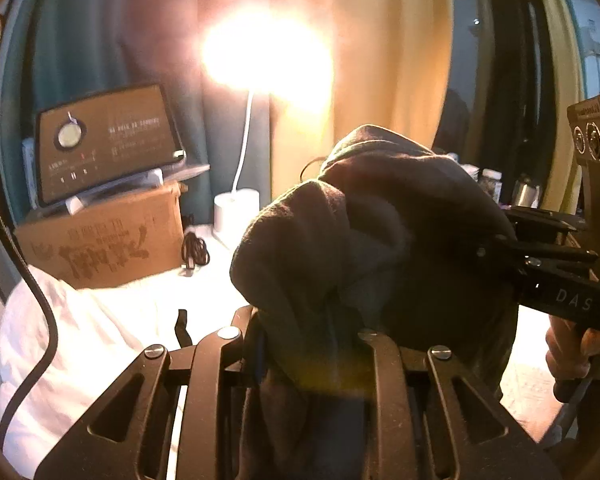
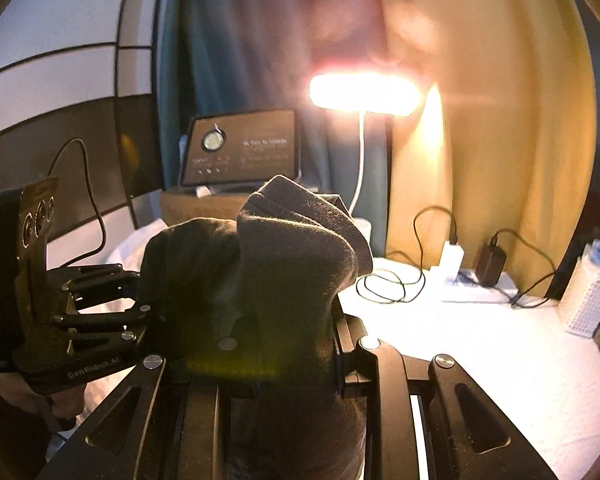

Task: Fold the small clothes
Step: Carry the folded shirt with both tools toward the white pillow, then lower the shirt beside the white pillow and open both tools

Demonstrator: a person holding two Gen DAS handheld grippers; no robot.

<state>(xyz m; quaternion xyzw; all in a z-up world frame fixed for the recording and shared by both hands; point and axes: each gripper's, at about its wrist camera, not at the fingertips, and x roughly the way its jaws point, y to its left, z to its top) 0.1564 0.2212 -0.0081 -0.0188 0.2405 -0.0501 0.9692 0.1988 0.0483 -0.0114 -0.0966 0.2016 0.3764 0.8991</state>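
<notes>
You hold the dark sock (image 2: 260, 264) bunched in the air above the white desk (image 2: 480, 360), both the left gripper (image 1: 308, 332) and right gripper (image 2: 276, 340) clamped nearly closed on it; no finished fold shows, and laying it flat remains.

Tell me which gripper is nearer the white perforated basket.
Right. The right gripper, shut on the dark garment, has the basket just off its right side; the left gripper sits further left.

Lit lamp (image 2: 364, 92), cardboard box (image 1: 104, 240), white basket (image 2: 584, 300), chargers (image 2: 490, 260).
</notes>
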